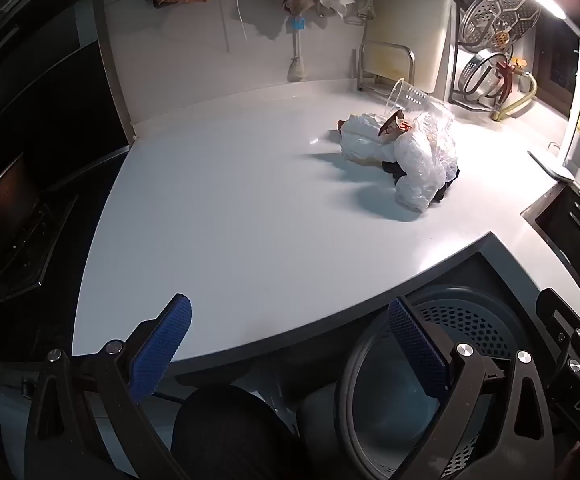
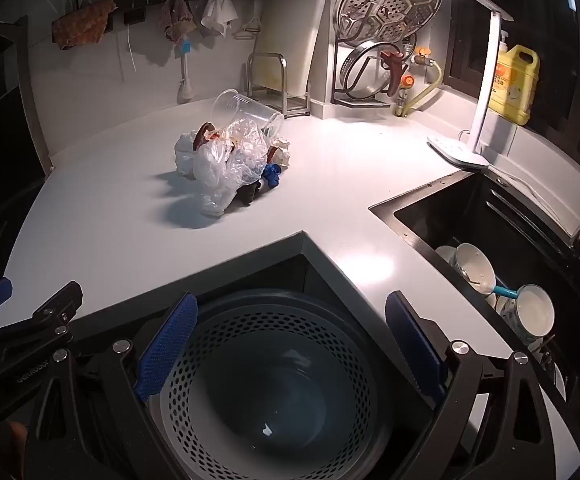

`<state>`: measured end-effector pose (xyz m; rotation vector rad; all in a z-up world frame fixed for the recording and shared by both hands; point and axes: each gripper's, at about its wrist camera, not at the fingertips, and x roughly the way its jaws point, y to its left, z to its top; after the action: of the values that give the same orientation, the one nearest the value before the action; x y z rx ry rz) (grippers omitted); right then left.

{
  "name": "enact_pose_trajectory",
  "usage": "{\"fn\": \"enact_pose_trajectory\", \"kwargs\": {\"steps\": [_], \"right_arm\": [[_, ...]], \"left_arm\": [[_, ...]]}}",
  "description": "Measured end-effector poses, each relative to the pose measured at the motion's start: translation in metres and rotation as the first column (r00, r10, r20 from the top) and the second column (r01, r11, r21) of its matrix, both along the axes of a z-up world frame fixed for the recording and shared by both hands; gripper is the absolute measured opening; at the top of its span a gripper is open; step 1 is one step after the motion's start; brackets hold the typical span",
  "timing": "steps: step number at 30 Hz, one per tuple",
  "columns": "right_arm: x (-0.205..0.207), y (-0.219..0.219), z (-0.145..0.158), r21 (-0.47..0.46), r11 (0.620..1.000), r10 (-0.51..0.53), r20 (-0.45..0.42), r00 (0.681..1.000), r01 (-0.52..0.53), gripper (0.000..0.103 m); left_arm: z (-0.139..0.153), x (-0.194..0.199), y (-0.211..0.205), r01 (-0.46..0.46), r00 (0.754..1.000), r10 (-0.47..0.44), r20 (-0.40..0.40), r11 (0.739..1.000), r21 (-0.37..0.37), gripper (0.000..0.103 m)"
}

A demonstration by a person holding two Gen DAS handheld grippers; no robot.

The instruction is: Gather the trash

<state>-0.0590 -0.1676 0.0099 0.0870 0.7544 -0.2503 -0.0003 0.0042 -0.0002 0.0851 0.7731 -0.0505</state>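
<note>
A heap of trash (image 1: 402,160) lies on the white counter (image 1: 230,216): crumpled clear and white plastic bags, brown scraps, dark pieces. It also shows in the right wrist view (image 2: 230,160), with a blue scrap (image 2: 272,174) and crumpled paper (image 2: 282,150) at its right side. A clear plastic cup (image 2: 242,114) lies tipped on the heap's far side. A grey perforated bin (image 2: 274,384) sits below the counter's front edge. My left gripper (image 1: 290,344) is open and empty over the counter's front edge. My right gripper (image 2: 290,344) is open and empty above the bin.
A dark sink (image 2: 502,240) with cups and bowls (image 2: 474,268) is at the right. A white desk lamp (image 2: 478,128), yellow detergent jug (image 2: 514,84), steamer rack (image 2: 386,12) and cutting board holder (image 2: 270,80) stand along the back. A dark stove (image 1: 14,220) is at the left.
</note>
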Motion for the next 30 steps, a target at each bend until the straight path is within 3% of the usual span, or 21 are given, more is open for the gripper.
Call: {"fn": "enact_pose_trajectory", "kwargs": {"steps": [30], "right_arm": [[-0.0018,-0.002,0.0009,0.015,1.0,-0.003,0.001,1.0,0.003,0.091]], "left_arm": [[-0.0004,0.0007,-0.0006,-0.008,1.0,0.008,-0.005,1.0,0.013,0.097]]}}
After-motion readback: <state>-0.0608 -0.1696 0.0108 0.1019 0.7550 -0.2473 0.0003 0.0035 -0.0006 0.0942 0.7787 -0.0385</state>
